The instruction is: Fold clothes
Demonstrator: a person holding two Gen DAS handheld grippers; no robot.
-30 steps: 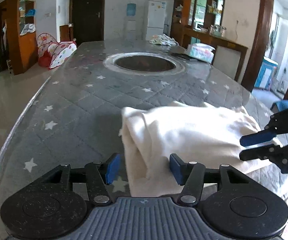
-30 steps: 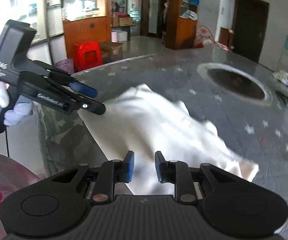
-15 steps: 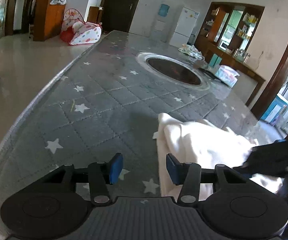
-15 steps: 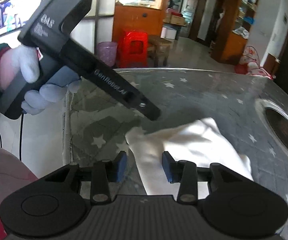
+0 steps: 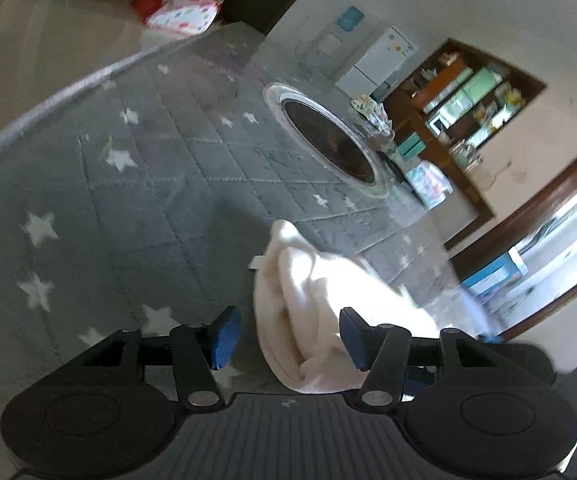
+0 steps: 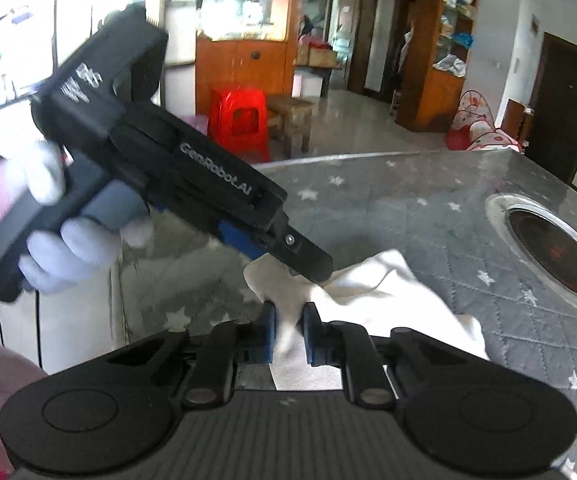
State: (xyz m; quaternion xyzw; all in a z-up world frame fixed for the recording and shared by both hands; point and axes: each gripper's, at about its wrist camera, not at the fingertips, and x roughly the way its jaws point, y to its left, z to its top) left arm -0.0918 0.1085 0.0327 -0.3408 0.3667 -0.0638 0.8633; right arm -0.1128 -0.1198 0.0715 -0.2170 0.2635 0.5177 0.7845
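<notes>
A white garment point(image 5: 328, 292) lies folded on a grey quilted table cover with stars point(image 5: 128, 220). My left gripper point(image 5: 288, 338) straddles the garment's near folded end. Its jaws are opening and its blue pads stand clear of the cloth. In the right wrist view the garment point(image 6: 388, 292) spreads away from my right gripper point(image 6: 290, 334). That gripper's jaws are closing, with a bunched corner of the cloth pinched between the pads. A gloved hand point(image 6: 68, 248) holds the left tool, whose tip hangs just above that same corner.
A round dark inset point(image 5: 328, 140) sits in the table beyond the garment. A tissue pack point(image 5: 428, 184) lies at the far edge. The table's rim point(image 5: 48, 104) curves at left. Off the table are a red stool point(image 6: 240, 120) and a spotted play tent point(image 5: 180, 12).
The left wrist view has rolled and the left gripper has shifted to the garment's folded end. The right gripper's jaws widened, then closed on the cloth's corner. The left tool has come closer to the right gripper.
</notes>
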